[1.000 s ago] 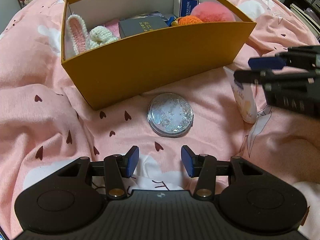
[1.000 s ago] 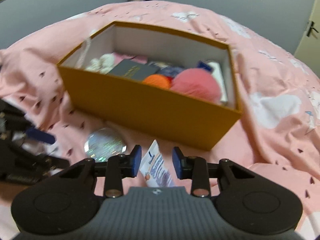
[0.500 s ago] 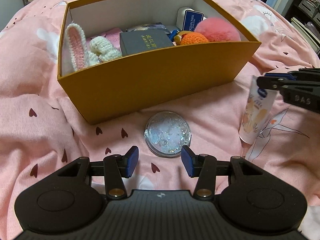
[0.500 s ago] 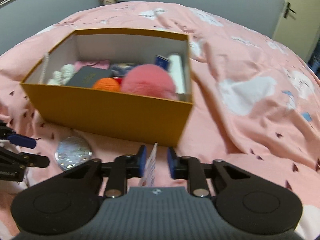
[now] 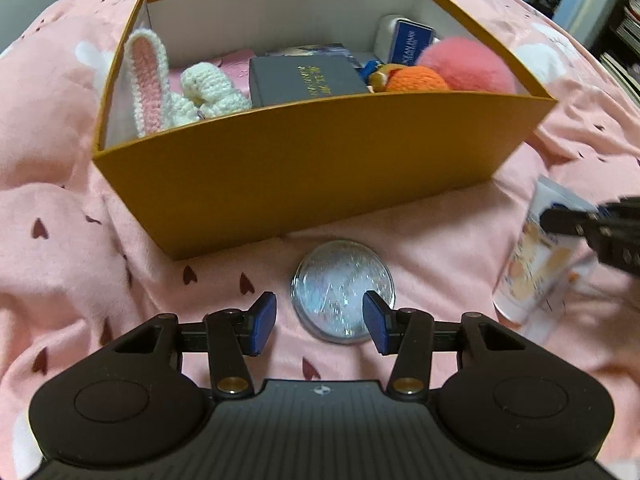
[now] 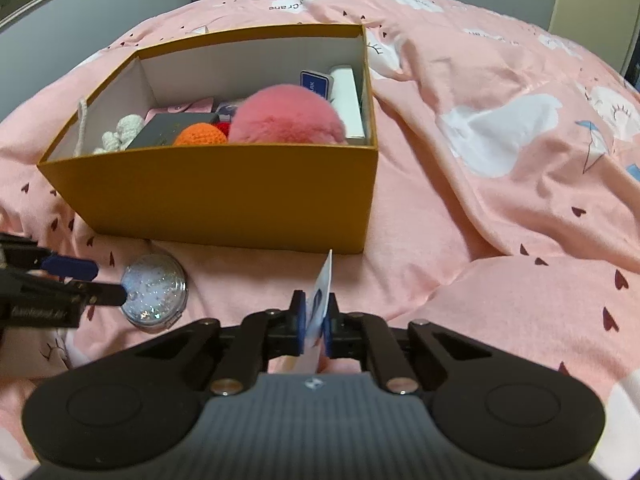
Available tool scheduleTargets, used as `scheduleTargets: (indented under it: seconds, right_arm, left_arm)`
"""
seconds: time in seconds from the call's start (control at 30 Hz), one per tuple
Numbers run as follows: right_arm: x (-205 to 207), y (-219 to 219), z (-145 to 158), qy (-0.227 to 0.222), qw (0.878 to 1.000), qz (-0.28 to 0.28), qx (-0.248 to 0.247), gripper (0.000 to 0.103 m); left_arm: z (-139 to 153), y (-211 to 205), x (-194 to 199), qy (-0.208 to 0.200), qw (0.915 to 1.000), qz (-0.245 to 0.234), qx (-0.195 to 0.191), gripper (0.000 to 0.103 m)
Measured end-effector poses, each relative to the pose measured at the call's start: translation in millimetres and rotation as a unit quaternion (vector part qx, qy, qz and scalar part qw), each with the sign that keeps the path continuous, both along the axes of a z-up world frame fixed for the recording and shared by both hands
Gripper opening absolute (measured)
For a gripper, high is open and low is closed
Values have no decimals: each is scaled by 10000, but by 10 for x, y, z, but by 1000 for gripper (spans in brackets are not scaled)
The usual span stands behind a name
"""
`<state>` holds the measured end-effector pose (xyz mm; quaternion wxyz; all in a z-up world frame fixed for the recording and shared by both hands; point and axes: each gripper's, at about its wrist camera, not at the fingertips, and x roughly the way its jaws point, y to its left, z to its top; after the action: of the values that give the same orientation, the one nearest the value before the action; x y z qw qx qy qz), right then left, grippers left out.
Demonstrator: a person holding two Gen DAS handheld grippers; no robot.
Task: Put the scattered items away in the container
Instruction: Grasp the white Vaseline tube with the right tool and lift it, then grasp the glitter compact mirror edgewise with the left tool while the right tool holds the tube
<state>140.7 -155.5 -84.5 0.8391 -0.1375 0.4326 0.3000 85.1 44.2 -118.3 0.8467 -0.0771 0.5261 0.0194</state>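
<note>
Orange cardboard box [image 5: 320,184] sits open on a pink bedspread [image 6: 500,208] w/ heart and cloud prints. Inside the box, L to R in the left-wrist view: crochet bunny ear [image 5: 145,80], cream crochet piece [image 5: 208,92], dark grey book w/ gold lettering [image 5: 304,82], orange crochet ball [image 5: 416,80], pink fluffy pompom [image 5: 466,66], and a blue card pack [image 5: 412,42] upright at the far R corner beside a white item. On the bedspread just near of the box's front wall lies a round glitter compact [image 5: 342,290], flat. Left gripper [image 5: 320,318] hovers over it w/ jaws apart: its R blue pad overlaps the compact's near-R edge, L pad sits off to the compact's L, neither seen pressing it. Right gripper [image 6: 315,322] has just been closing and is now clamped on a white cream tube [image 6: 320,312]; blue pads squeeze the tube's flat end, which sticks up past them toward the box. In the left-wrist view that tube [image 5: 536,264] hangs at the R, clear of the box, cap end low near the bedspread, somewhat blurred. Plush toys far bkgd, too small to detail.
</note>
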Motion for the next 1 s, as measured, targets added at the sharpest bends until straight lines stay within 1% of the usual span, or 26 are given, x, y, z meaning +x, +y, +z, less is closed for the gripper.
scheduleTargets:
  seconds: [0.1, 0.17, 0.27, 0.4, 0.5, 0.53, 0.57, 0.6, 0.67, 0.7, 0.77, 0.87, 0.93, 1.0]
  right_arm:
    - [-12, 22, -10, -41, 10000, 77, -19, 10]
    - [-25, 35, -16, -80, 9999, 111, -39, 10]
    - [-47, 50, -21, -108, 9998, 161, -39, 10]
    - [-53, 66, -28, -124, 9997, 180, -48, 10]
    - [-61, 76, -34, -139, 9997, 192, -44, 10]
    - [-63, 79, -37, -143, 9997, 193, -42, 10]
    - [-65, 82, -39, -146, 9997, 194, -39, 10]
    - [-66, 84, -40, -149, 9997, 194, -37, 10]
    - [-69, 82, -38, -147, 9997, 188, -24, 10]
    - [-69, 78, -34, -137, 9998, 177, -5, 10]
    - [-74, 69, -14, -89, 9998, 146, 67, 10]
    - [-108, 76, 33, -8, 9997, 173, 193, 10]
    - [-145, 90, 67, -6, 9994, 219, 259, 10]
    - [-187, 117, 105, -49, 9991, 304, 292, 10]
  left_arm:
    - [-144, 46, 101, 205, 9995, 159, -193, 58]
    - [-255, 107, 150, 331, 9980, 267, -460, 72]
    - [-348, 166, 197, 375, 9959, 320, -764, 81]
    - [-410, 196, 228, 396, 9940, 364, -949, 81]
    - [-414, 213, 219, 332, 9928, 418, -1072, 71]
    - [-408, 219, 209, 286, 9924, 427, -1119, 63]
    - [-395, 219, 196, 243, 9924, 438, -1123, 59]
    - [-380, 215, 180, 195, 9927, 445, -1100, 56]
    - [-339, 207, 140, 73, 9933, 449, -1065, 45]
    - [-309, 203, 114, -8, 9935, 445, -1051, 42]
    - [-244, 180, 66, -166, 9940, 387, -1008, 33]
    - [-138, 83, -10, -388, 9957, 175, -819, 28]
    - [-79, -30, -54, -523, 9970, -80, -571, 25]
    - [-31, -130, -65, -645, 9964, -354, -418, 22]
